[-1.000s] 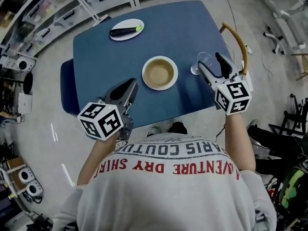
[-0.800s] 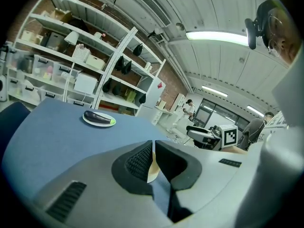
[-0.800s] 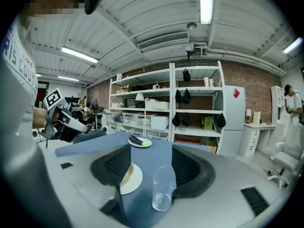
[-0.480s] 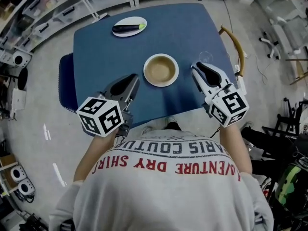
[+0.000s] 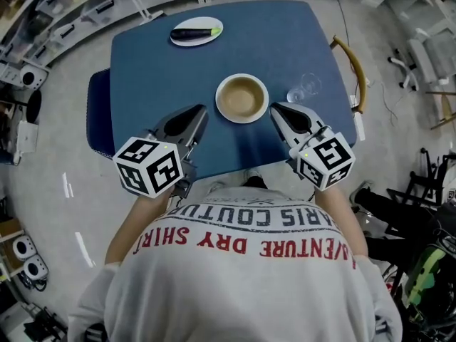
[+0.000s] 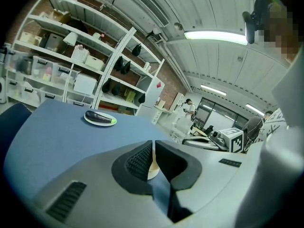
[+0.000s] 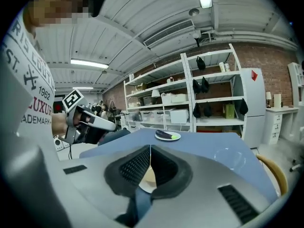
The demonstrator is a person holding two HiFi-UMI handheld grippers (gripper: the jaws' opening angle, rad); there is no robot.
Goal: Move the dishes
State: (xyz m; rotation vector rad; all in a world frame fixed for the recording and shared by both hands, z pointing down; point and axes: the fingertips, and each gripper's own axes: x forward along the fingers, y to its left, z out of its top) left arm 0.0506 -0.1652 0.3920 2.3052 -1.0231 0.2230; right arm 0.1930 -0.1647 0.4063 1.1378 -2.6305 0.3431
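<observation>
Seen steeply from above: a blue surface [image 5: 285, 41] with a cream bowl [image 5: 242, 98] upright near its middle, held by neither gripper.

To the bowl's lower left, the left gripper [image 5: 198, 110], jaws together with nothing between them. Points up-frame toward the bowl but stands apart from it.

To the bowl's lower right, the right gripper [image 5: 276, 110], jaws just closed, pads pressed together and empty. Sits just beside the bowl's rim; cannot tell whether touching.

Right of that gripper, a clear glass [image 5: 303, 89] standing near the surface's right edge, free of both grippers.

At the upper left of the frame, on the far side of the surface, a white plate [image 5: 197, 31] carrying a dark aubergine [image 5: 187, 33] with a green end.

Off the right edge of the surface, a curved wooden chair back [image 5: 353, 63]; off the left edge, a dark blue seat [image 5: 98, 123]. Along the bottom of the frame, a person's grey shirt [image 5: 242, 283] with red lettering, both arms stretched toward the surface.

In the left gripper view, a pale sliver of the bowl beyond the meeting jaws, the plate at mid-left, shelving behind.

In the right gripper view, the bowl beyond the closed jaws, the plate straight ahead and far off, the glass faint at right, the left gripper at the frame's left edge.
</observation>
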